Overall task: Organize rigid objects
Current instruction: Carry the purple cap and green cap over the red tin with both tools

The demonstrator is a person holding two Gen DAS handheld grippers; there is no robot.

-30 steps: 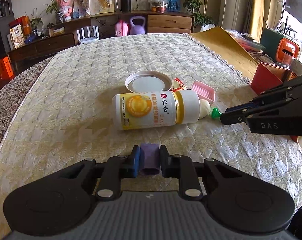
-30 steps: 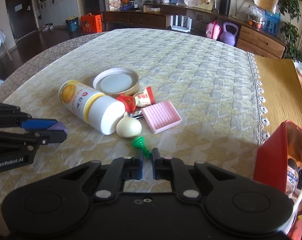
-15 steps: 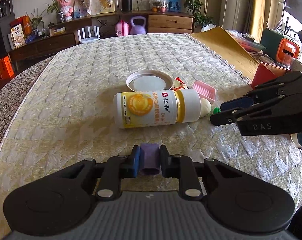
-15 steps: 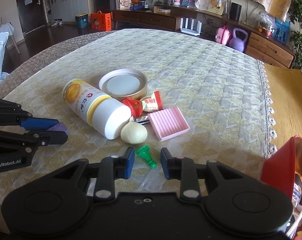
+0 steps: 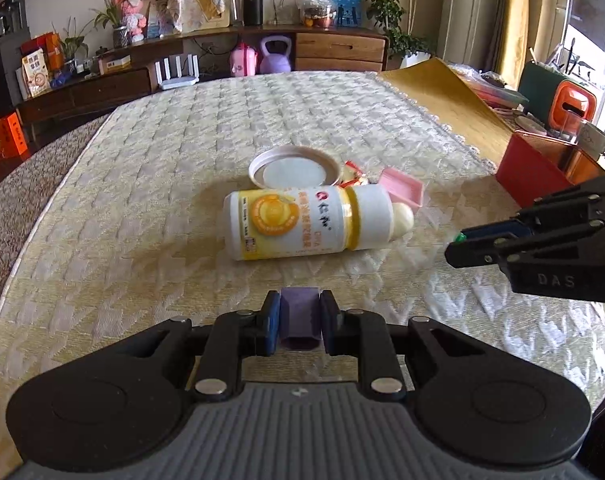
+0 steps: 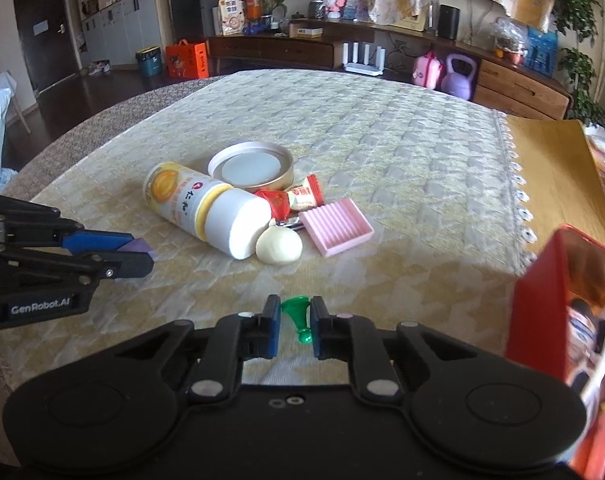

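My left gripper [image 5: 300, 300] is shut on a small purple block [image 5: 300, 316], low over the quilted cloth. The jaws of my right gripper [image 6: 296, 308] are closing, and their pads press on a green pawn-shaped piece [image 6: 298, 316] between them. In the left wrist view that right gripper [image 5: 454, 246] comes in from the right with the green piece [image 5: 458, 237] at its tip. Ahead lie a white-and-yellow bottle [image 6: 206, 208] on its side, a round lid [image 6: 250, 168], a cream egg-shaped thing [image 6: 279, 246], a pink ribbed tray [image 6: 336, 226] and red sweet wrappers [image 6: 304, 196].
A red box [image 6: 542, 300] with things inside stands at the right, beside the cloth's lace edge [image 6: 520, 200]. My left gripper [image 6: 138, 254] reaches in from the left in the right wrist view. A sideboard [image 5: 334, 48] runs along the far wall.
My right gripper opened around the green piece on the cloth, then closed on it. The left gripper with the purple block has not moved.
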